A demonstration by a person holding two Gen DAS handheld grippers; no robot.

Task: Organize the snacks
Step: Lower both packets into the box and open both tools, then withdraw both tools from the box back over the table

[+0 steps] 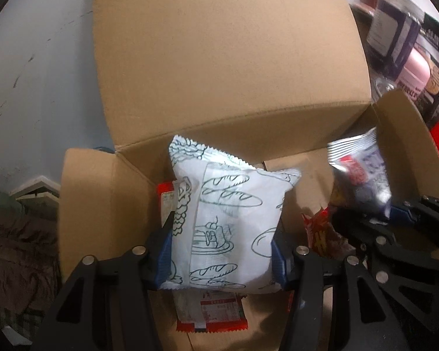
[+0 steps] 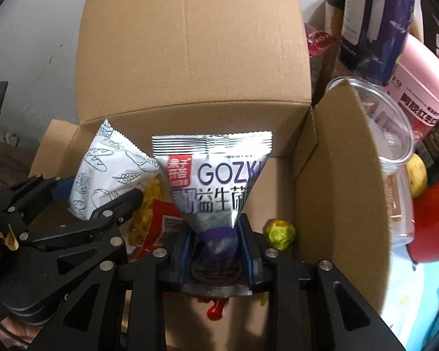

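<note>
An open cardboard box (image 1: pixel 219 58) fills both views, its back flap upright. Over the box's left half, my left gripper (image 1: pixel 222 248) is shut on a white packet printed with bread drawings (image 1: pixel 228 210), held upright. My right gripper (image 2: pixel 216 239) is shut on a silver and purple packet (image 2: pixel 216 175), pinching its lower part narrow above the box's right half. Each view catches the other hand too: the right gripper (image 1: pixel 395 213) with the silver packet (image 1: pixel 360 169), and the left gripper (image 2: pixel 99 196) with the white packet (image 2: pixel 108 169).
Inside the box lie red packets (image 1: pixel 210 313), a yellow snack bag (image 2: pixel 146 204) and a green-yellow wrapped candy (image 2: pixel 281 232). Past the box's right flap (image 2: pixel 336 175) stand a clear plastic tub (image 2: pixel 389 134), a pink canister (image 2: pixel 421 73), a purple carton (image 2: pixel 377 23) and a yellow fruit (image 2: pixel 417 178).
</note>
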